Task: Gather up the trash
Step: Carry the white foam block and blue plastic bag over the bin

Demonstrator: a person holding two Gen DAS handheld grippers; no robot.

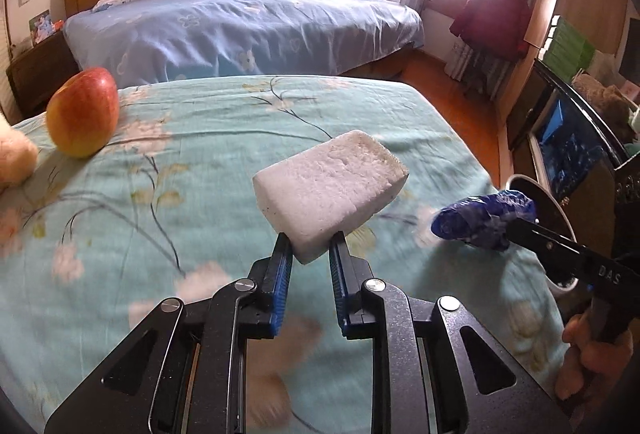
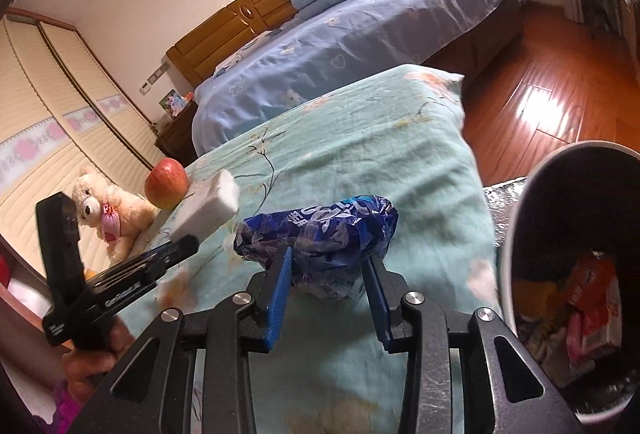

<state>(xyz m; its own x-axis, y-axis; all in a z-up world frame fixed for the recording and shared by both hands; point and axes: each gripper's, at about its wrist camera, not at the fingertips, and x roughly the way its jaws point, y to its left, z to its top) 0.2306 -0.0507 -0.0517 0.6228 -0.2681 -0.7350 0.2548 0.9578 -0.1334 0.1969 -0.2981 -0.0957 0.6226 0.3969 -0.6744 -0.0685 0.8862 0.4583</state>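
The left gripper (image 1: 310, 246) is clamped narrowly on one lower corner of a white foam block (image 1: 332, 190), which juts up and away from the jaws, clear above the green sheet (image 1: 224, 138), with most of its bulk unsupported. The right gripper (image 2: 330, 266) is closed partway on a crumpled blue wrapper (image 2: 320, 226), its blue pads pressed into the sides of the bundle, also lifted off the sheet. The bin (image 2: 516, 234), the evident destination, stands just right of the wrapper at the sheet's edge, with orange and pink packaging already inside; the block hangs farther from the bin, on the wrapper's far side. The likeliest failure is the block pivoting or slipping out of its corner pinch during the carry, since the hold is small and off-centre; it could drop back on the sheet or miss the bin's rim. The wrapper, thin and springy, could slide from the pads or snag the rim if released too early. Both tools crowding one opening could also collide. Both grippers tilt downward and forward, the right rolled slightly; a hand (image 1: 592, 354) grasps the right tool's handle from below. An apple (image 1: 82, 112) and a plush bear (image 2: 106, 210) sit well left of the bin, seemingly not trash.
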